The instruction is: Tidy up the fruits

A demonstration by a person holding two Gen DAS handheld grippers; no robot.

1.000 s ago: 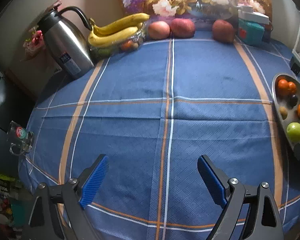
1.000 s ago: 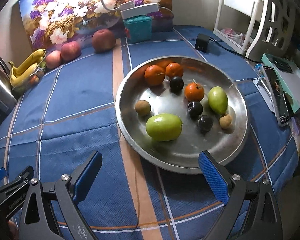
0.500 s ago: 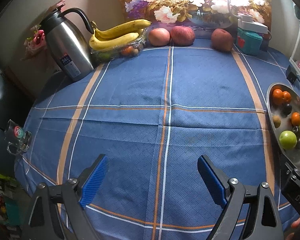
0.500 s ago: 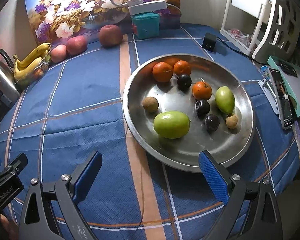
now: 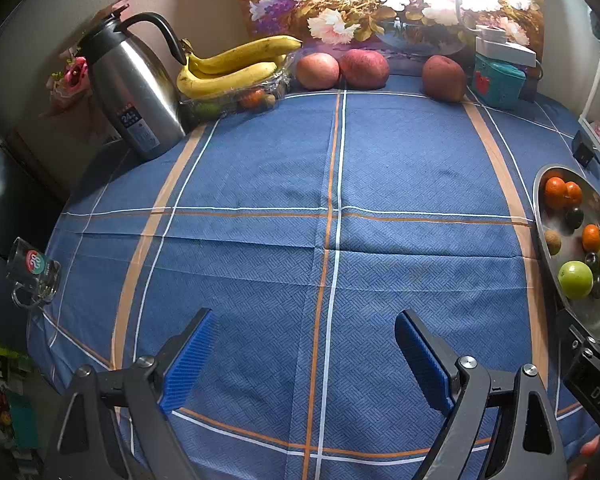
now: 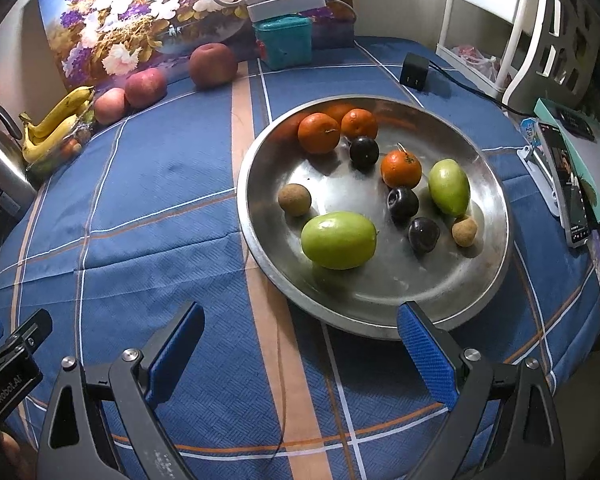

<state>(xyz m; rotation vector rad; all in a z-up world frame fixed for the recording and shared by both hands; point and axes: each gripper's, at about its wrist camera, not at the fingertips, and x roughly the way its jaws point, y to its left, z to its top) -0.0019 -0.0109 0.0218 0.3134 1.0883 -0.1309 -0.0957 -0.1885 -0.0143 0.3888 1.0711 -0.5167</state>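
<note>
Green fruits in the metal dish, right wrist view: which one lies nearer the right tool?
The rounder, larger green fruit at the dish's front-left. The slimmer green fruit sits farther back on the right, beside an orange.

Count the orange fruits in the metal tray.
3: two side by side at the far rim of the metal tray, left and right; one nearer the middle. None looks hidden.

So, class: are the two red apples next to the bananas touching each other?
Cannot tell. In the left wrist view the pale apple and the darker apple meet edge to edge, but one may merely overlap the other; the right wrist view is no clearer.
</note>
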